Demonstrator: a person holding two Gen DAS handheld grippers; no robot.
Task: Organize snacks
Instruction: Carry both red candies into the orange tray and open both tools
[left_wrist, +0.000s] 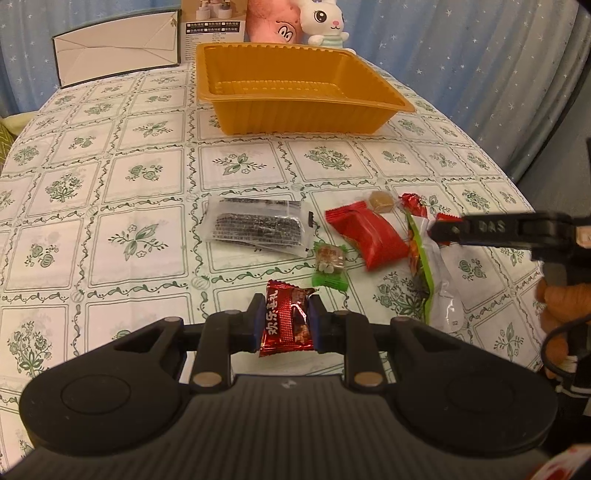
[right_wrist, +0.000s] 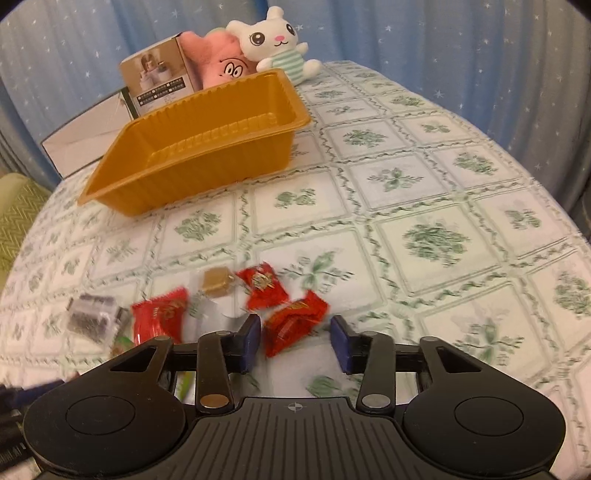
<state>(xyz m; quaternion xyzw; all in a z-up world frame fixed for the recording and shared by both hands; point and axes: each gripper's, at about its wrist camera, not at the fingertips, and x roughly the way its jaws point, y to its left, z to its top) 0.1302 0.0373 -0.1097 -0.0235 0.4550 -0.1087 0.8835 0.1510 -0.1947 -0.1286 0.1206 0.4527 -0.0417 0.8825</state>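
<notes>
While left gripper (left_wrist: 283, 322) clamps dark-red candy (left_wrist: 286, 320), right gripper (right_wrist: 295, 341) (blurred) seemingly straddles red candy (right_wrist: 293, 322).

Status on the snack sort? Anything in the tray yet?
Nothing done: orange tray is empty. In hand: left gripper shut on a dark red candy; right gripper open around a red candy, not gripping. Left: the remaining snacks on the tablecloth.

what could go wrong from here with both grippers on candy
1. The right gripper straddles a small red candy, but only one pad looks close; closing may push it aside.
2. The left gripper pinches its dark red candy by crinkly wrapper, which may slip before reaching the empty yellow tray.
</notes>
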